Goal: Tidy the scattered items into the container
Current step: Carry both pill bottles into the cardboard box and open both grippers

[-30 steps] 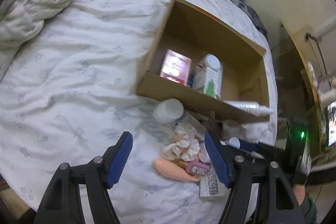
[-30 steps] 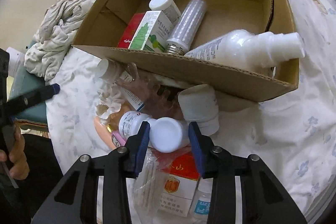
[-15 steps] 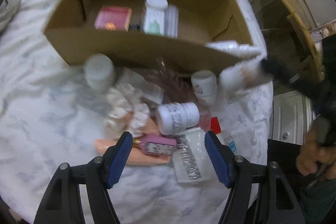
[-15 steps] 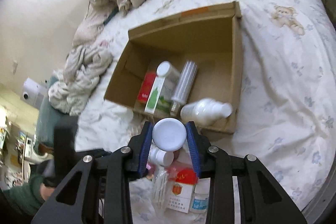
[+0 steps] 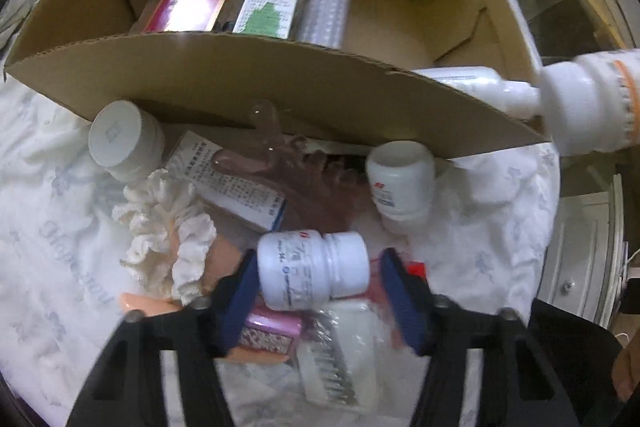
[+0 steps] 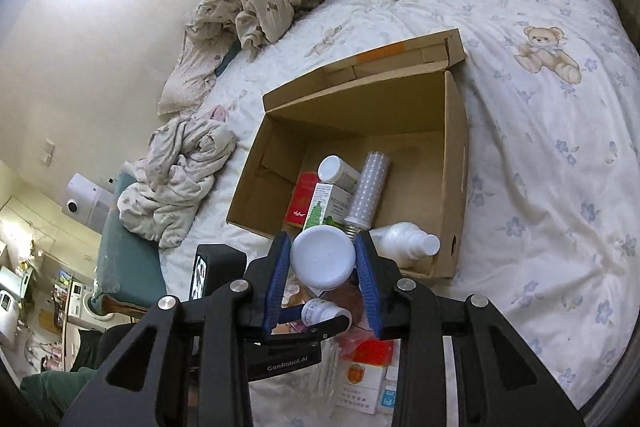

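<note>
The open cardboard box (image 5: 280, 67) (image 6: 456, 147) sits on the bed and holds a red box, a green-and-white box, a white bottle, a ribbed bulb and a spray bottle (image 6: 404, 243). My left gripper (image 5: 316, 287) points down into the pile in front of the box. Its jaws are closing around a white pill bottle (image 5: 312, 275) that lies on its side; the right pad still stands a little off the cap. My right gripper (image 6: 322, 267) is shut on a white-capped bottle (image 6: 323, 259) (image 5: 588, 107), held above the box's near wall.
Around the pill bottle lie a white jar (image 5: 124, 139), a white scrunchie (image 5: 168, 231), a printed carton (image 5: 236, 183), a brown glove-like piece (image 5: 312, 183), another white bottle (image 5: 400, 179) and a brush (image 5: 340, 359). Crumpled blankets (image 6: 176, 179) lie left of the box. The bed edge is close.
The left gripper came down onto the pile and its jaws narrowed around the white pill bottle. The right gripper lifted its bottle out of the pile and up towards the box.
</note>
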Available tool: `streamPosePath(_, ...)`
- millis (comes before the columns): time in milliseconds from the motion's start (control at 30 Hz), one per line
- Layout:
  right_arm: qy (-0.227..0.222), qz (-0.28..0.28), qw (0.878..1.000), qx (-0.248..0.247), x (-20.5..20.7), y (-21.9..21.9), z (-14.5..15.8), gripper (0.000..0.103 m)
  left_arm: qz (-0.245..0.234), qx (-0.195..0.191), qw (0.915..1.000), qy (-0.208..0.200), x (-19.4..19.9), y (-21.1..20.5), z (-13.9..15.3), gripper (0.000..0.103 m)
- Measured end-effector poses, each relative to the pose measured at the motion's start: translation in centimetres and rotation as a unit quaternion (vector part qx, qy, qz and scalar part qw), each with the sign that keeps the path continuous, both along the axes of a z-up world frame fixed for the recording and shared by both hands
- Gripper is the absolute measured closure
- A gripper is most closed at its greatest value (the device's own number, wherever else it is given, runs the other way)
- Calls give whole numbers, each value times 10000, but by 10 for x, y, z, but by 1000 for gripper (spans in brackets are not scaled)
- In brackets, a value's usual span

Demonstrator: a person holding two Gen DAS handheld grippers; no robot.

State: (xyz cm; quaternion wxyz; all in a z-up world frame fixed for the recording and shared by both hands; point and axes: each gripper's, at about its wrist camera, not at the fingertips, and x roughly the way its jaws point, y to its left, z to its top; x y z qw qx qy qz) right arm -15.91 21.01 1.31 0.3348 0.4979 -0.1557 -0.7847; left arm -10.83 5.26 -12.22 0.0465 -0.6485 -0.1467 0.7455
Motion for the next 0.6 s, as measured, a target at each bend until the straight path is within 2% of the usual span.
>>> streamPosePath(267, 86, 19, 9999, -122, 0, -4, 9, 67, -91, -15, 9997, 245, 11, -3, 16, 53)
streamPosePath(433, 359, -61, 9993, -91, -16, -4, 23, 67, -176, 130, 9969, 750, 18, -14, 62, 53)
streamPosePath(600, 487, -118, 9985, 209, -42, -16, 19, 67, 291, 329, 9920, 1187, 3, -55, 111, 53)
